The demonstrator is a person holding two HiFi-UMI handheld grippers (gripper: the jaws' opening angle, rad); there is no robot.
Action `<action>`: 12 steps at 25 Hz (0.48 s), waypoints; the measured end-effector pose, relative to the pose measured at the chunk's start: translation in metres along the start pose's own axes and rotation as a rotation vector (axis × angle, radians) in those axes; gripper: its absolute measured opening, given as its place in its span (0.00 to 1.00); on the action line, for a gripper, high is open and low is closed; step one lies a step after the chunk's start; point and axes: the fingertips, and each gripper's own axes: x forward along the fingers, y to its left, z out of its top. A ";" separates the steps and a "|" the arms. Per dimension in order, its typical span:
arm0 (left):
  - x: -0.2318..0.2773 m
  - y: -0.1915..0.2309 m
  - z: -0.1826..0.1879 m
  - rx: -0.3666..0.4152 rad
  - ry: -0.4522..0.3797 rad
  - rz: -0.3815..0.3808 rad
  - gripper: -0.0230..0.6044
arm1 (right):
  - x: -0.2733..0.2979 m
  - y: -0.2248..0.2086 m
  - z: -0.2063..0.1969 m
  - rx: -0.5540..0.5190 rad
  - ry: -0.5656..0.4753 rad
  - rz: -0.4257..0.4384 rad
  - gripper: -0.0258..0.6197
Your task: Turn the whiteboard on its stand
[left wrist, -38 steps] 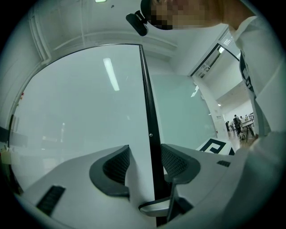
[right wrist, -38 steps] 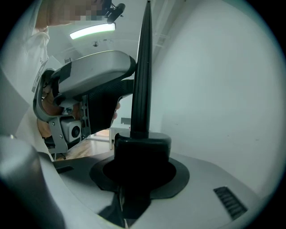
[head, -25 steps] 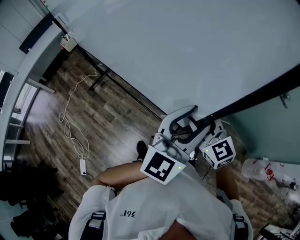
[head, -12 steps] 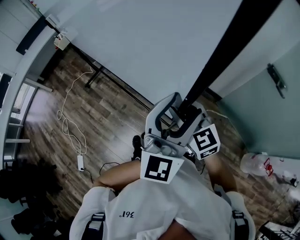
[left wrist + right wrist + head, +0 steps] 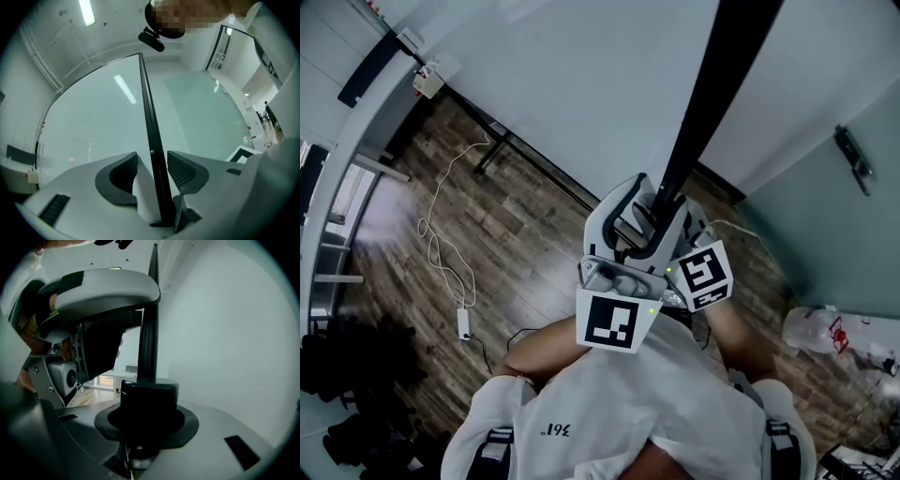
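The whiteboard (image 5: 712, 94) stands edge-on to the person, its black frame rising steeply from both grippers. The left gripper (image 5: 639, 192) straddles that frame: its jaws have just been closing, yet the pads sit apart from the frame between them, a gap plain at the left gripper (image 5: 152, 157). The right gripper (image 5: 677, 230) is clamped on the frame's lower end, next to the left one, its grip plain at the right gripper (image 5: 147, 404). Right of the whiteboard a clear plastic bottle (image 5: 825, 330) lies on the wooden floor (image 5: 516, 244); I cannot tell what it holds. Left of the whiteboard a white cable (image 5: 441, 248) trails across the boards.
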 end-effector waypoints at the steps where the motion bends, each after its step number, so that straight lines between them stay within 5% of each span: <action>1: 0.000 0.001 0.001 -0.005 -0.005 -0.001 0.35 | 0.000 0.000 0.000 -0.002 0.000 0.002 0.27; 12: 0.003 0.000 0.000 -0.061 -0.025 -0.047 0.33 | -0.001 -0.010 -0.005 -0.001 0.004 -0.031 0.27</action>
